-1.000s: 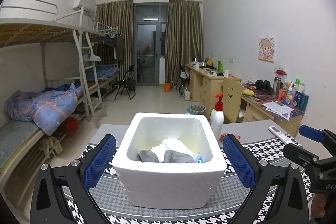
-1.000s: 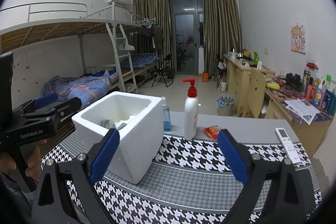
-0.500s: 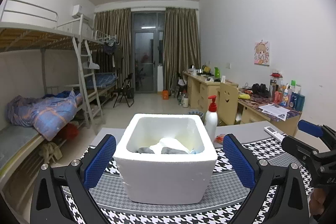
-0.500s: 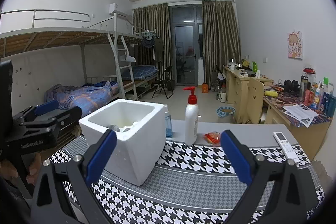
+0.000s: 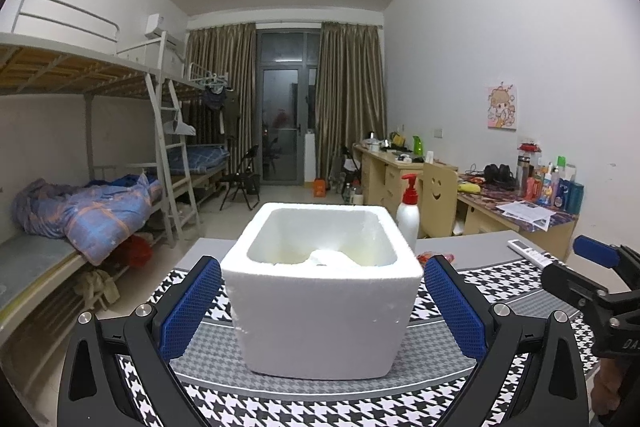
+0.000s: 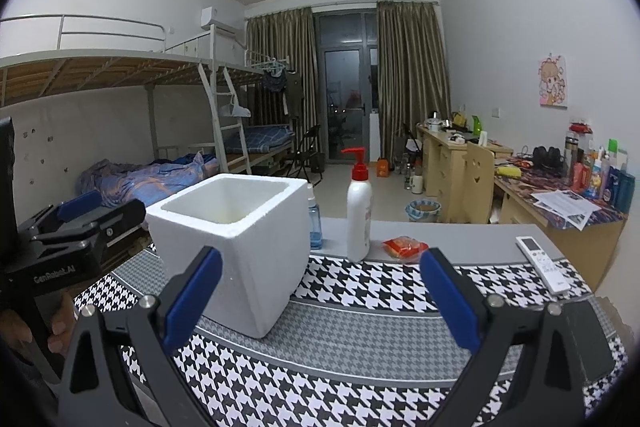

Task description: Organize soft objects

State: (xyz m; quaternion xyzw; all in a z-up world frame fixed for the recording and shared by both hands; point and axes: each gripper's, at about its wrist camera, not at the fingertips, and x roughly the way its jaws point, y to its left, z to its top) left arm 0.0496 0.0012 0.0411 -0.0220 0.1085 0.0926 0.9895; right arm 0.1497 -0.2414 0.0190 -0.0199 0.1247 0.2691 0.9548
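Observation:
A white foam box (image 5: 324, 311) stands on the houndstooth table mat (image 5: 320, 403). A bit of white soft cloth (image 5: 330, 258) shows over its near rim; the rest of its contents is hidden. My left gripper (image 5: 322, 311) is open and empty, its blue pads either side of the box front, apart from it. The box also shows in the right wrist view (image 6: 236, 239), left of centre. My right gripper (image 6: 320, 303) is open and empty, low over the mat to the right of the box.
A white pump bottle (image 6: 359, 217), a small blue bottle (image 6: 315, 223) and a red snack packet (image 6: 405, 247) stand behind the box. A white remote (image 6: 544, 263) lies at the table's right edge. Bunk beds are at left, desks at right.
Both grippers have dropped lower and pulled back, so the box's inside is now mostly hidden behind its rim. Both stay open and empty.

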